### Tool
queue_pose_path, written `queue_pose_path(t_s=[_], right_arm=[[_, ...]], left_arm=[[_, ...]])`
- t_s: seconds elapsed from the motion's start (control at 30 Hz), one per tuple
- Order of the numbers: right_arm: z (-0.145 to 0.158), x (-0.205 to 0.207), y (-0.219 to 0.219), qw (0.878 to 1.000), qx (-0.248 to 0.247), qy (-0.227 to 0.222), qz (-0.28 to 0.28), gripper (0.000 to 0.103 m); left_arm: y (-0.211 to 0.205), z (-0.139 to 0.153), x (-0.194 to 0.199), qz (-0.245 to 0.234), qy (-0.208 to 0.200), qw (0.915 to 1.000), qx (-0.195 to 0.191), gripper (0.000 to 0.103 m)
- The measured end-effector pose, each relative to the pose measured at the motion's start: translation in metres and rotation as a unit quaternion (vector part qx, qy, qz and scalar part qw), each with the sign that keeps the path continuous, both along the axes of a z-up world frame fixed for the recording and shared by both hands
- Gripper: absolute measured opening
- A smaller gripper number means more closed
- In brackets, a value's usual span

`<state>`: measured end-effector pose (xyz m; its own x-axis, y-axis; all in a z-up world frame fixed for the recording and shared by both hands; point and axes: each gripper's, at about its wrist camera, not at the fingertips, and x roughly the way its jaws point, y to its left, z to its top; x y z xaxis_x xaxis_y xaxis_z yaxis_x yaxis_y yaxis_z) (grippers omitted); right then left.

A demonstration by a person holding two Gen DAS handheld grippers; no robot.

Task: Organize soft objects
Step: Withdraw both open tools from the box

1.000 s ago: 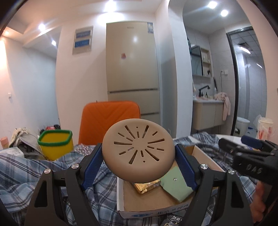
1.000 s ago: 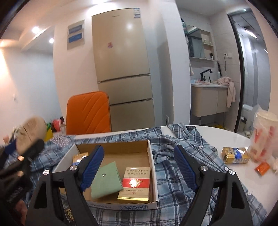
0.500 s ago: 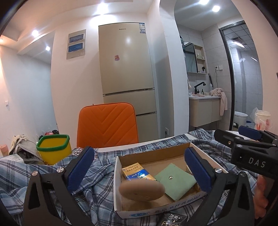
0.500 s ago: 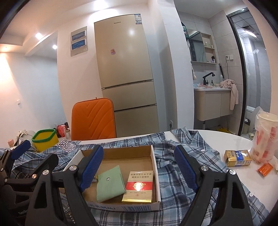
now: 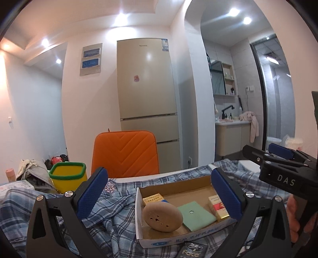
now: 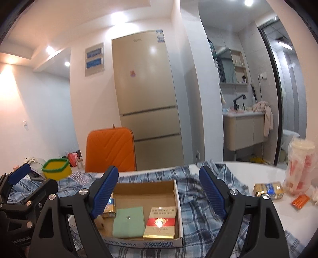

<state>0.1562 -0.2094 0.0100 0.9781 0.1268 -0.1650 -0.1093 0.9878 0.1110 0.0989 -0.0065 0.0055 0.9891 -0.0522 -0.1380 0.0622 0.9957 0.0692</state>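
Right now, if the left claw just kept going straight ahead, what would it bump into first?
Probably the cardboard box with the tan sponge leaning inside it; the open left claw points just over them, so depth is uncertain.

Bright ceiling spotlights (image 5: 233, 12) — warm glare, fisheye-bent edges.

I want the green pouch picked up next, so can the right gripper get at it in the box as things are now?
Probably yes. The right gripper is open and empty, and the green pouch lies flat and uncovered in the open-topped cardboard box, between the tan sponge and the red and gold pack. The neighbours leave little room.
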Motion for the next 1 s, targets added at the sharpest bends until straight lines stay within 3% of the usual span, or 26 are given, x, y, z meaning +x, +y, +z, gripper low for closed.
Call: queue_pose_path(t_s=[0.13,0.33,0.5,0.67,0.83,1.0], right_arm=[[0.017,-0.02,-0.001,0.999,-0.005,-0.029,0.012,0.085],[0.029,-0.051,-0.011,0.999,0.004,-0.038,0.022,0.086],[0.023,-0.07,-0.02,0.999,0.005,-0.018,0.027,0.086],[0.01,-0.08,-0.026,1.0,-0.007,0.001,0.022,0.086],[0.0,-0.082,-0.029,0.999,-0.01,0.026,0.022,0.086],[-0.008,-0.081,-0.026,0.998,-0.022,0.043,0.029,0.086]], left_arm=[[0.001,0.013,-0.024,-0.003,-0.019,0.9998,-0.01,0.103],[0.005,0.019,-0.047,-0.003,-0.014,0.9997,-0.022,0.103],[0.011,0.015,-0.061,0.0,-0.013,0.9995,-0.028,0.103],[0.007,0.006,-0.073,0.006,-0.019,0.9998,-0.008,0.103],[0.003,-0.005,-0.078,-0.003,0.011,0.9999,-0.005,0.103],[0.005,-0.013,-0.084,0.003,0.009,0.9999,-0.009,0.103]])
